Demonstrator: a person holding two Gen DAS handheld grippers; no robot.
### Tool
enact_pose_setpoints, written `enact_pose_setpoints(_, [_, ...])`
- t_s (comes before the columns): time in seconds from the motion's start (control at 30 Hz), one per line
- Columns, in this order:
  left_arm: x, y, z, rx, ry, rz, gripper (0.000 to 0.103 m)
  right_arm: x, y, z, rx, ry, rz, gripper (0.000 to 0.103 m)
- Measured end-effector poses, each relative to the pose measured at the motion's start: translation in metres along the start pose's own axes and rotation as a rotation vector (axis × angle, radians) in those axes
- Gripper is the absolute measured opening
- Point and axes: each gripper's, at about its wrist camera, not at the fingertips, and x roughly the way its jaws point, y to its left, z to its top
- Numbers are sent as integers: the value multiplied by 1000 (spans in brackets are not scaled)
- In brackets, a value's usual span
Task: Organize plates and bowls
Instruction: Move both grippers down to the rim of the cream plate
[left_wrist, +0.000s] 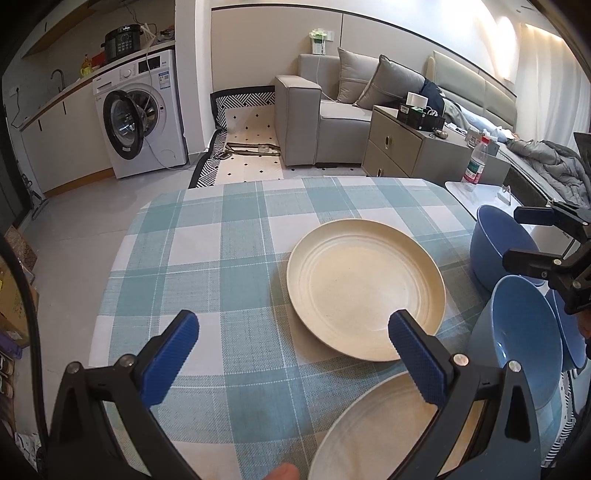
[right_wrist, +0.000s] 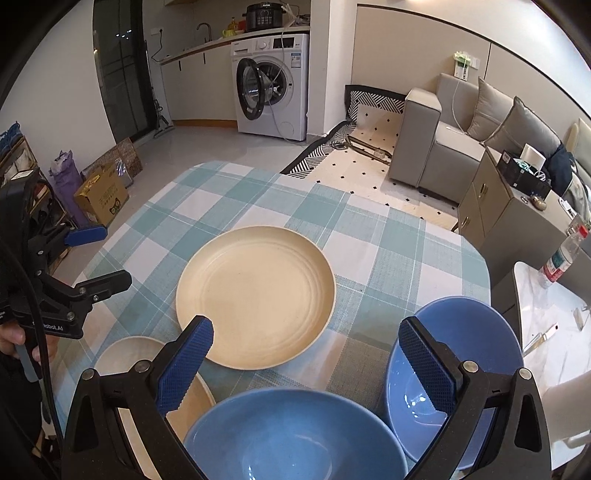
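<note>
Across the middle of both frames I see the surface (left_wrist: 229, 236), covered in a teal-and-white checked cloth, with a cream plate (left_wrist: 365, 288) lying flat on it at centre. A second cream plate (left_wrist: 376, 435) sits at the lower right of the left wrist view, just beside the first; I cannot tell whether their rims touch. In the right wrist view this second plate (right_wrist: 147, 369) shows at lower left, partly behind my tool's left finger.

My left tool (left_wrist: 291, 360) hangs with its blue-padded fingers spread wide and nothing between them; its right finger overlaps the near rim of the centre plate in the picture. My right tool (right_wrist: 306, 363) is likewise spread wide and empty.

Two blue bowls stand at the right side of the surface. The near bowl (right_wrist: 295, 439) fills the bottom centre of the right wrist view; the far bowl (right_wrist: 461, 369) sits at lower right, close to the surface's edge, partly behind the right finger. In the left wrist view they appear at the right edge, one above the other in the frame.

At the upper left of the left wrist view a washing machine (left_wrist: 140, 114) stands with its door open, and a grey sofa (left_wrist: 332, 110) sits at upper centre.
</note>
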Motion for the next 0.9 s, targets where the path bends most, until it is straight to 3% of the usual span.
enact_pose_setpoints(0.9, [51,4,9,-28,88,-6,103,88,-10,23,20,225,79,102])
